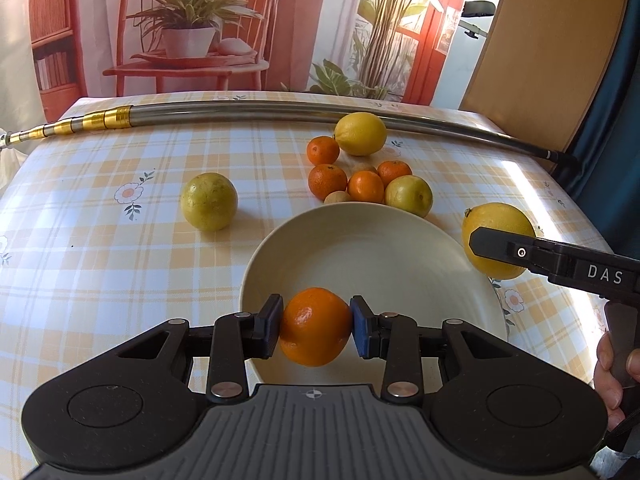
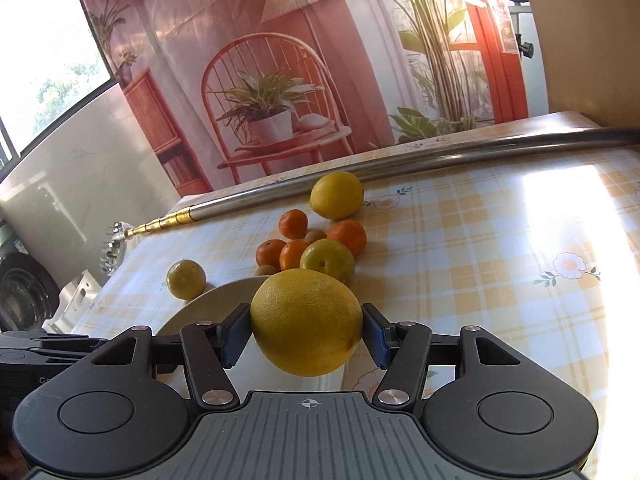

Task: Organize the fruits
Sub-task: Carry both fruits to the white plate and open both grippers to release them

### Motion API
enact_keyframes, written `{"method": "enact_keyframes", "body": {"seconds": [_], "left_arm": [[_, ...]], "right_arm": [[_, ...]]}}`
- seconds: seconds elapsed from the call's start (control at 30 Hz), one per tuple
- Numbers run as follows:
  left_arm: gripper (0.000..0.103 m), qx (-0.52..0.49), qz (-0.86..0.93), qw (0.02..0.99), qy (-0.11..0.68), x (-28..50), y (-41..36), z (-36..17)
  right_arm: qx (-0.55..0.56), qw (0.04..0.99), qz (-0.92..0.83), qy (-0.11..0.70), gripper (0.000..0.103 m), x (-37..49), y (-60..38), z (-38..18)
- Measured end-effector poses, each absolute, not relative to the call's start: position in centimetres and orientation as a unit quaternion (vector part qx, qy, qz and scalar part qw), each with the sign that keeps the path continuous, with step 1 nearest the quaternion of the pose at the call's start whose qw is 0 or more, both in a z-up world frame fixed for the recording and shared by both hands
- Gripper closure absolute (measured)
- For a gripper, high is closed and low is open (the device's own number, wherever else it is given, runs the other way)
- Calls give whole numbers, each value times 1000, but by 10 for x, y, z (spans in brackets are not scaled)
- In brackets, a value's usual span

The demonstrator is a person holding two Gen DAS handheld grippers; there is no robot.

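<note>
Over checked tablecloth (image 1: 100,248) — left tongs (image 1: 316,326) clamp an orange (image 1: 315,326), right tongs (image 2: 307,330) a lemon (image 2: 307,322).

Bright daylight; glare on tablecloth (image 2: 560,200); fisheye-bent edges

Sunlit checked tablecloth (image 1: 100,248), printed backdrop (image 2: 280,60), window (image 2: 48,60) at left.

"DAS" on right claw (image 1: 498,250) (white letters).
</note>
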State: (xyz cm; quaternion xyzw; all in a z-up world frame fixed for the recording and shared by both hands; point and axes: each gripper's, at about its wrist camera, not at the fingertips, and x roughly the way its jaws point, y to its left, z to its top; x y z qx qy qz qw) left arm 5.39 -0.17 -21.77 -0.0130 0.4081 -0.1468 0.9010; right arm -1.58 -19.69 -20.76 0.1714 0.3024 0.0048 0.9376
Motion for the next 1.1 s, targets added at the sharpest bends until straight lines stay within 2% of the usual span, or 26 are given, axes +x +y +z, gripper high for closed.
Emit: {"method": "enact_keyframes", "body": {"seconds": [1.1], "left_arm": [[65,19,-137,895,425,47,-7,-230]], "right_arm": [[112,923,44,366,48,-19,-163,-220]]}}
